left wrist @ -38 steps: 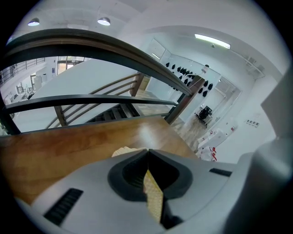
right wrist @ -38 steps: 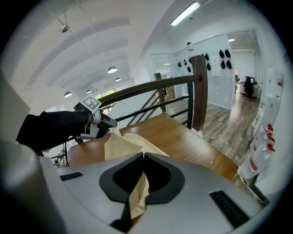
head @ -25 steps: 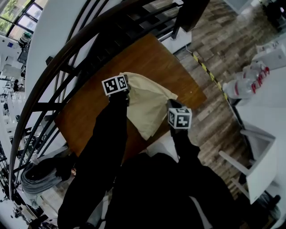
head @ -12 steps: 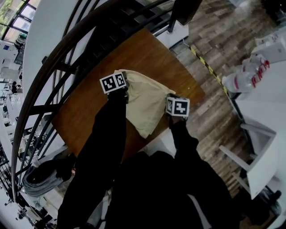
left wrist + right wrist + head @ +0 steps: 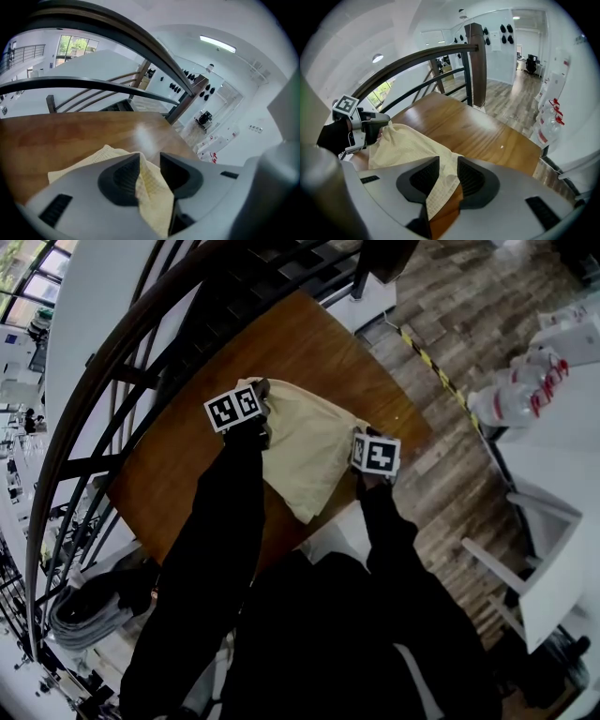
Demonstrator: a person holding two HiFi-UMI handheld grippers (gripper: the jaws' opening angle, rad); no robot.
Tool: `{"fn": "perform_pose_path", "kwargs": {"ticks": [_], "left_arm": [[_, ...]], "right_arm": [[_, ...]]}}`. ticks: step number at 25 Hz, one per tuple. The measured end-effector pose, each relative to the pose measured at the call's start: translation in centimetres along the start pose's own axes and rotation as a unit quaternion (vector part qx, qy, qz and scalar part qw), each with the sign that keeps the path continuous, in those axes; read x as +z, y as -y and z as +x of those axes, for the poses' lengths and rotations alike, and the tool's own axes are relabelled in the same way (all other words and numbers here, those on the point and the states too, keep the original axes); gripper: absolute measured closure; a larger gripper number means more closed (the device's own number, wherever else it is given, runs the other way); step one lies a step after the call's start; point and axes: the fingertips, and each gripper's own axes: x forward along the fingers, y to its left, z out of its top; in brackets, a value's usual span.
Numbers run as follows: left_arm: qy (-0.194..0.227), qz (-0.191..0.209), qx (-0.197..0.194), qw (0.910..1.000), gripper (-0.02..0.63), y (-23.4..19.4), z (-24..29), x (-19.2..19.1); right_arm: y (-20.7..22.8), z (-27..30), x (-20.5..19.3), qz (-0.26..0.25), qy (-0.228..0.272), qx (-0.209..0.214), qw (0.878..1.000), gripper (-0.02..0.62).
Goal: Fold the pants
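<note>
Lying folded at counter (image 5: 178, 474) centre, pants (image 5: 305, 442) look approx. one fold from done. L tool (image 5: 150, 161) & R tool (image 5: 448, 168): jaws have just been opening, now apart w/ cloth loose between. To do: withdraw, final fold.

The pants (image 5: 305, 451) lie on the table (image 5: 309, 343), from its middle out to the near edge. A railing (image 5: 476, 65) runs behind the table's far edges. Bottles (image 5: 511, 404) stand well apart, beyond the table's right corner
</note>
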Motion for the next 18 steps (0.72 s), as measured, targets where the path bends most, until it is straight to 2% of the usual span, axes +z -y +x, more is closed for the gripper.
{"fn": "perform_pose_path", "kwargs": {"ticks": [2, 9, 18], "left_arm": [[0.004, 0.011, -0.008, 0.9999, 0.471, 0.6, -0.2, 0.1], [0.036, 0.044, -0.01, 0.9983, 0.442, 1.2, -2.3, 1.1], [0.061, 0.042, -0.009, 0.9972, 0.442, -0.2, -7.9, 0.7]], "right_arm": [[-0.1, -0.2, 0.3, 0.0, 0.006, -0.001, 1.0, 0.48], [-1.2, -2.0, 0.9, -0.021, 0.031, 0.004, 0.999, 0.48], [-6.3, -4.4, 3.1, -0.071, 0.073, 0.049, 0.994, 0.48]]}}
